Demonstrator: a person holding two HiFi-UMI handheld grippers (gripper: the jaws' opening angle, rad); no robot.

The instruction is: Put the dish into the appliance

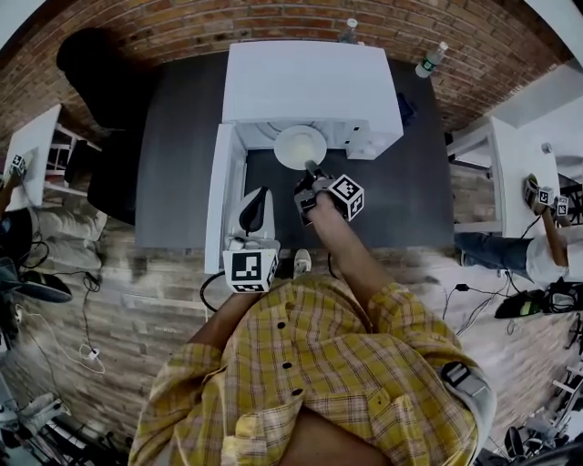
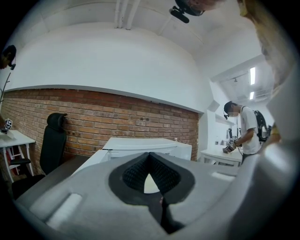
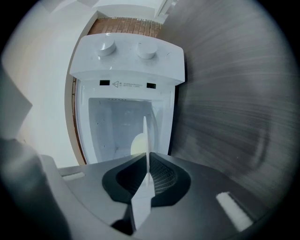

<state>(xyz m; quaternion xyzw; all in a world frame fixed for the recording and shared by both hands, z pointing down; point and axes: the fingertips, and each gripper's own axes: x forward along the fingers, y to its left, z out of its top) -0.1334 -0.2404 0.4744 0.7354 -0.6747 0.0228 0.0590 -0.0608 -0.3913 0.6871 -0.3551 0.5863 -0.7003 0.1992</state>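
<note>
Left gripper (image 2: pixel 150 161), lower centre: my jaws are together, nothing in them. Right gripper (image 3: pixel 149 169): jaws nearly closed, clamped on the rim of the dish (image 3: pixel 146 136), which sits edge-on mid-frame at the open mouth of the appliance (image 3: pixel 126 70).

colours: dish (image 1: pixel 300 146) cream-white, appliance (image 1: pixel 310 86) white with pale grey cavity. tabletop (image 1: pixel 182 155) dark grey. brick wall (image 1: pixel 273 23) red-brown. shirt (image 1: pixel 319 364) yellow plaid. right gripper (image 3: pixel 149 165) grey body, black ribbed pads (image 3: pixel 165 176); marker cubes (image 1: pixel 346 196) black-and-white squares.
</note>
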